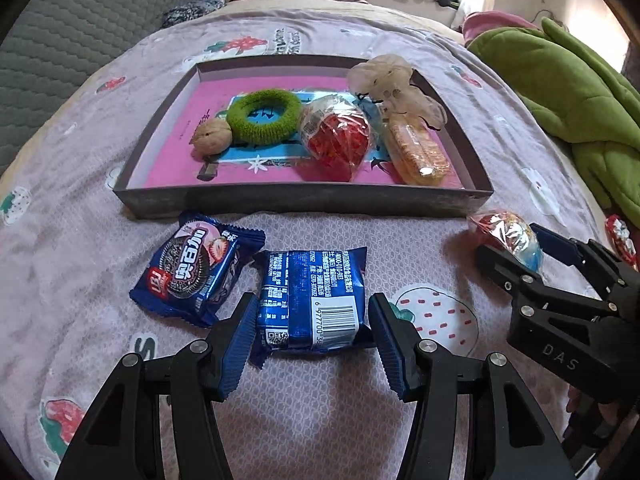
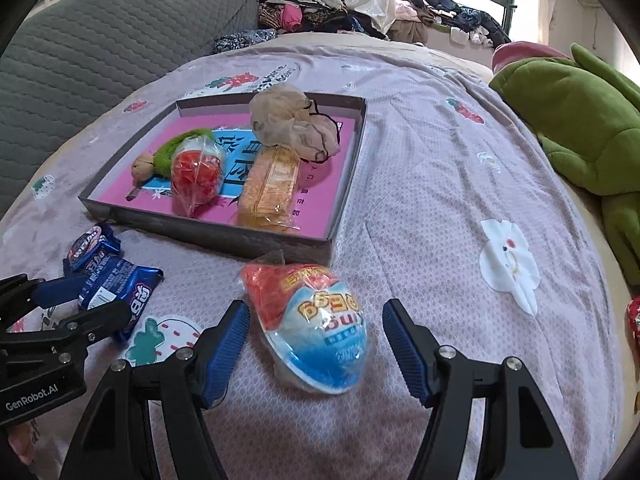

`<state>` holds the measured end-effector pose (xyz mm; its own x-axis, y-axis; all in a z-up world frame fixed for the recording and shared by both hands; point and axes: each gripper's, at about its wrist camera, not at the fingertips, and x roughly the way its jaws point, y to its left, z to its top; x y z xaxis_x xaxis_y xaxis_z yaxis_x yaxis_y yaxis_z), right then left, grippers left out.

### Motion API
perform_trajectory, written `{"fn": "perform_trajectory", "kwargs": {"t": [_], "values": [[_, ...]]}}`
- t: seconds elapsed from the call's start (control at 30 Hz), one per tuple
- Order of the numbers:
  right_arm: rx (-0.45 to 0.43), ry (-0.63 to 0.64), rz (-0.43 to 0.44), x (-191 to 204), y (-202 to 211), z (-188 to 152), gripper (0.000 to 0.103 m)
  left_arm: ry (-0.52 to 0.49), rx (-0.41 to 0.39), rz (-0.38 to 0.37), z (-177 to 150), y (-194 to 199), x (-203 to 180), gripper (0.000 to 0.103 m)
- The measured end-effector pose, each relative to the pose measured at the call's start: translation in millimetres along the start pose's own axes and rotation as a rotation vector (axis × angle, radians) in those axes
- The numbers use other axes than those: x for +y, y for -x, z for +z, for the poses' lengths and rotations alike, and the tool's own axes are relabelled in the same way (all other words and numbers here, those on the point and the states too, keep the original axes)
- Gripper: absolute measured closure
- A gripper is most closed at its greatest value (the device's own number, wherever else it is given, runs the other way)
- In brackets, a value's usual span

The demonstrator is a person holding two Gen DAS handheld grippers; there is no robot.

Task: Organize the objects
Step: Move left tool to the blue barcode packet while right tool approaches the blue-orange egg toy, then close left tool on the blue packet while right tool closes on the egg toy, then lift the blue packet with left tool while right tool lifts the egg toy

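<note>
A shallow dark tray with a pink floor lies on the bedspread; it also shows in the right wrist view. It holds a walnut, a green ring, a red-filled egg pack, a biscuit pack and a crumpled pale bag. My left gripper is open around a blue biscuit pack lying barcode up. A second blue pack lies to its left. My right gripper is open around a red-and-blue egg-shaped pack.
A green plush blanket lies at the right. A grey quilted cushion is at the back left. Piled clothes sit behind the bed. A small red wrapped item lies at the right edge.
</note>
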<state>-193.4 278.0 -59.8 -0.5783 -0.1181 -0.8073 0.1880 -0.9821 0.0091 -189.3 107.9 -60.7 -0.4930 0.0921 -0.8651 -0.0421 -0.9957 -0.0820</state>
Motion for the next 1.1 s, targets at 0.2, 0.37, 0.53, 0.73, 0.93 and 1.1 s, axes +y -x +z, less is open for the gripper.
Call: {"fn": "perform_trajectory", "kwargs": {"t": [0.2,0.37,0.53,0.73,0.93,1.1], "values": [[0.021,0.012,0.004,3.8,-10.9,-0.6,0.04,0.002,0.019,0.0,2.1,-10.4,0.2,0.045],[0.022,0.006,0.024,7.0,-15.8,-1.3,0.048,0.005,0.021,-0.003,3.9,-15.9,0.3,0.045],[0.01,0.005,0.051,11.3,-11.5,-0.3,0.05,0.0,0.013,-0.004,4.7,-17.2,-0.5,0.046],[-0.002,-0.011,0.067,12.0,-0.3,1.5,0.05,0.002,0.007,-0.015,3.3,-13.7,1.8,0.048],[-0.027,-0.03,0.082,16.6,15.5,4.5,0.05,0.001,-0.008,-0.034,0.5,-3.1,3.9,0.049],[-0.074,-0.024,0.101,23.6,34.4,8.9,0.05,0.001,-0.044,-0.051,2.6,15.7,7.4,0.049]]}}
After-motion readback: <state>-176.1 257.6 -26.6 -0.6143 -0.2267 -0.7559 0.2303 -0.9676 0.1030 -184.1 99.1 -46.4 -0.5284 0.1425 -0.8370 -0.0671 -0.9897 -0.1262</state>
